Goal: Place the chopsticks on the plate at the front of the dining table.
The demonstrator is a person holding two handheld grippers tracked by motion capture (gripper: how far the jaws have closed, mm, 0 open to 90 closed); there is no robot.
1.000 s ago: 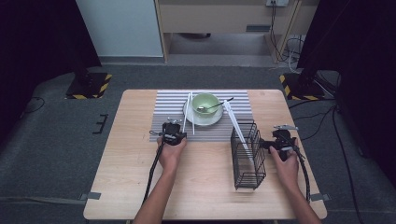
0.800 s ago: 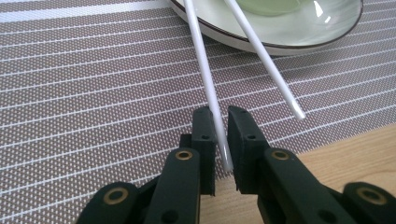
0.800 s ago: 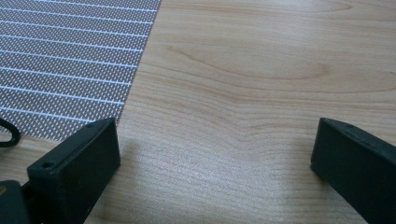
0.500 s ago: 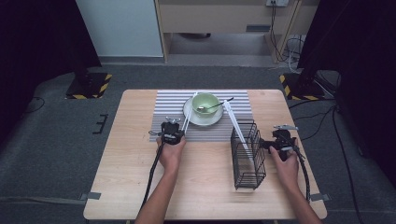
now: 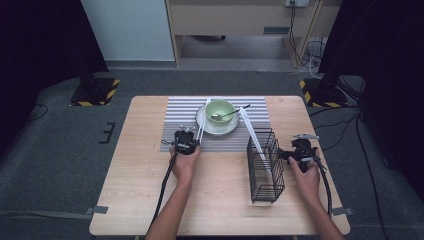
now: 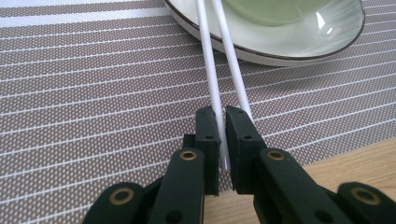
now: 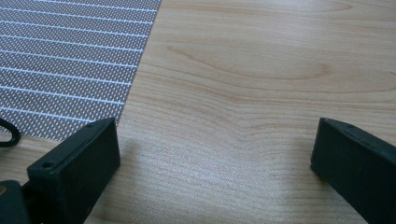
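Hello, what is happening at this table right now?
A person works with a gripper in each hand. The left gripper is shut on one white chopstick on the striped mat; a second chopstick lies beside it, and both lean on the plate under the green bowl. The right gripper is open over the bare table, beside the black wire basket, which already holds white chopsticks.

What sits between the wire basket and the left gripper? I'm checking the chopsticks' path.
In the high view, bare wooden table and the striped placemat's edge separate the left gripper, shut on one chopstick, from the wire basket.
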